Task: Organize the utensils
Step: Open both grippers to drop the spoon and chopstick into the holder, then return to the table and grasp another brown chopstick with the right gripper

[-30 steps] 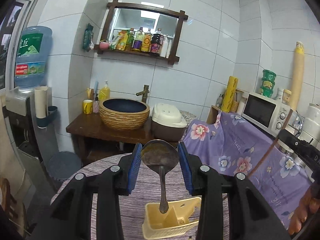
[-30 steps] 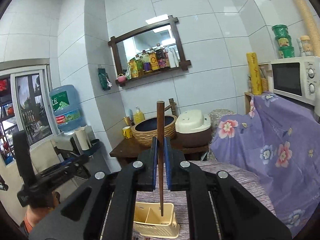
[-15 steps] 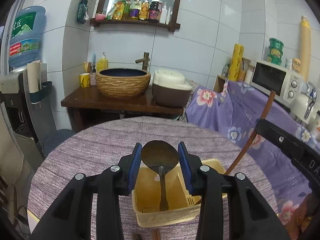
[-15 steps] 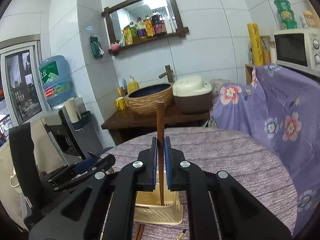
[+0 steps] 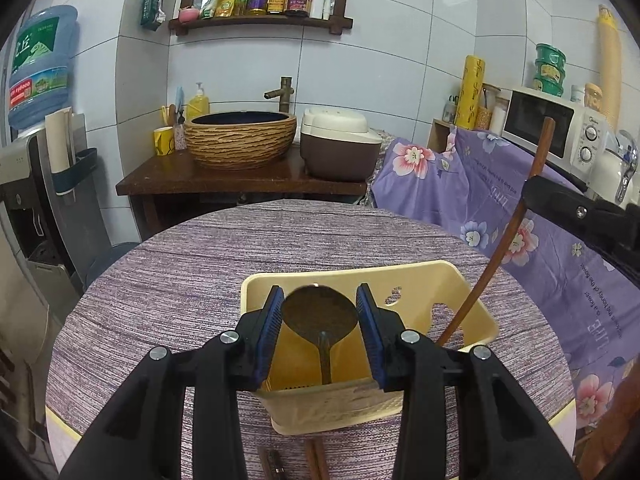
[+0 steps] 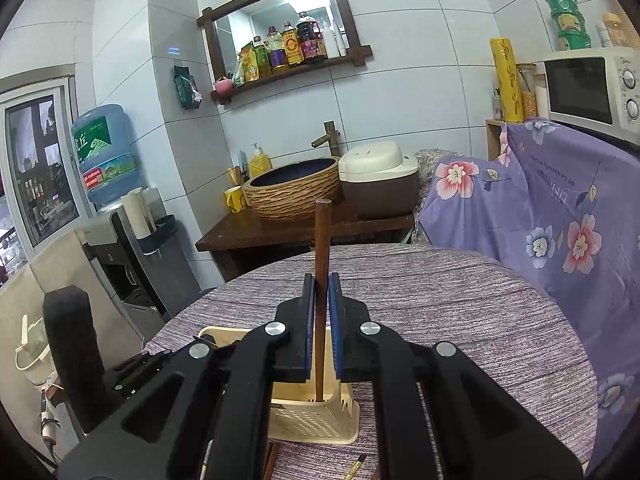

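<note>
Utensils are mid-deposit into the holder. Round table (image 5: 168, 272), under a purple striped cloth, carries a cream plastic utensil holder (image 5: 452, 280) near its front edge; the holder's lower walls are perforated and its back wall has cut-outs.

Left claw (image 5: 319, 322) grasps a dark metal spoon (image 5: 319, 314) by the sides of its bowl, blue pads against both edges; the handle hangs down inside the holder. Right claw (image 6: 319, 334) is clenched on a brown wooden chopstick (image 6: 321, 240), held upright, its lower end inside the holder. Whether either utensil has reached the bottom cannot be told.

Step in hand, as judged: lowering both pieces into the holder, release pending. Next move calls for easing each piece down until it rests, then parting the pads and withdrawing upward without tipping the light holder.

Further loose sticks (image 5: 316, 460) lie on the cloth in front of the holder, so the task appears incomplete. Spoon bowl looks dull and tarnished; chopstick is square-ended and dark.
</note>
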